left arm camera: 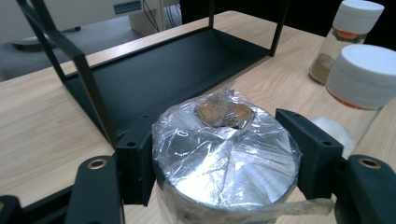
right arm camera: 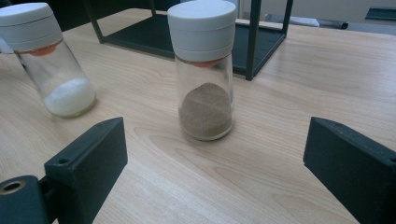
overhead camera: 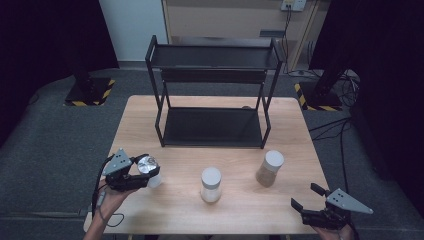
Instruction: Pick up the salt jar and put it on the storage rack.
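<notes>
Left gripper point(overhead camera: 142, 172) clamps the foil-topped jar point(left arm camera: 224, 154) (lifted off table).

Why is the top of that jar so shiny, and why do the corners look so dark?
In the left gripper view, light glares off the crinkled wrap on the silver-topped jar held between the fingers. In the high view, the room's corners are very dark around the lit table. The right gripper view is sharp on the brown-powder jar.
</notes>
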Available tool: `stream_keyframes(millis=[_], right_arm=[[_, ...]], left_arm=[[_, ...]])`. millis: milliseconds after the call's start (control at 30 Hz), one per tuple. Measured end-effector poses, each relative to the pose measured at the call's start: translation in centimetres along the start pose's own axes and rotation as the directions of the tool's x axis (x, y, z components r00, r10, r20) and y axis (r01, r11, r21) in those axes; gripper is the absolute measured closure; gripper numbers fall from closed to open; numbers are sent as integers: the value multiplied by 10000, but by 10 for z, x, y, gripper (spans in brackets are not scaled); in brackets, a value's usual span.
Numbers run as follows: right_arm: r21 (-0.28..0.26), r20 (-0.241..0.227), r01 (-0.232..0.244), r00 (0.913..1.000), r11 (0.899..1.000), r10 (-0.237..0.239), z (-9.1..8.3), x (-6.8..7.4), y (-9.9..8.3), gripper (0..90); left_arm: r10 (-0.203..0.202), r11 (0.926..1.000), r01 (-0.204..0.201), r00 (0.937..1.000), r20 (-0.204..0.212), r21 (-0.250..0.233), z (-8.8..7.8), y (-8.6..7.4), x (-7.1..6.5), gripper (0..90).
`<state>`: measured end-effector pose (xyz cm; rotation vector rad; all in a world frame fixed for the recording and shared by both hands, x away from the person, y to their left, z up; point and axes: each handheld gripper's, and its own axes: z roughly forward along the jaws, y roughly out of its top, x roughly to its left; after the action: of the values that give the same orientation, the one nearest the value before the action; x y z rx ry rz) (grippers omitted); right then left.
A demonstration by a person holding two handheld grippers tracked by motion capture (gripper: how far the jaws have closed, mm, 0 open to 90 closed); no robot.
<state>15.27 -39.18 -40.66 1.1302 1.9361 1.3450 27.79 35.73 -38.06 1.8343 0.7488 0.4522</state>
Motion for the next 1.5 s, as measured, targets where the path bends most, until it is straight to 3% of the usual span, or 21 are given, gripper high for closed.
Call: stream_keyframes(millis=[400,833,1133,1500], right_arm=[[8,-30,-13,10000,10000,13,-1,0,0,65],[-21,-72,-5,10000,10000,5,-1,-1,0,66],[-16,-94,-13,10000,10000,13,-1,-1,0,67],[-23,-127,-33,9999,10000,33,-1,-2,-1,68]], left_arm=[[-128,9999,129,9995,274,-37,27,24,-2,339],[-120,9999,120,9995,293,-10,56,49,-4,339],[-235,9997,235,9997,50,46,79,63,-4,339],[-356,9994,357,9975,-612,1,104,76,-4,339]])
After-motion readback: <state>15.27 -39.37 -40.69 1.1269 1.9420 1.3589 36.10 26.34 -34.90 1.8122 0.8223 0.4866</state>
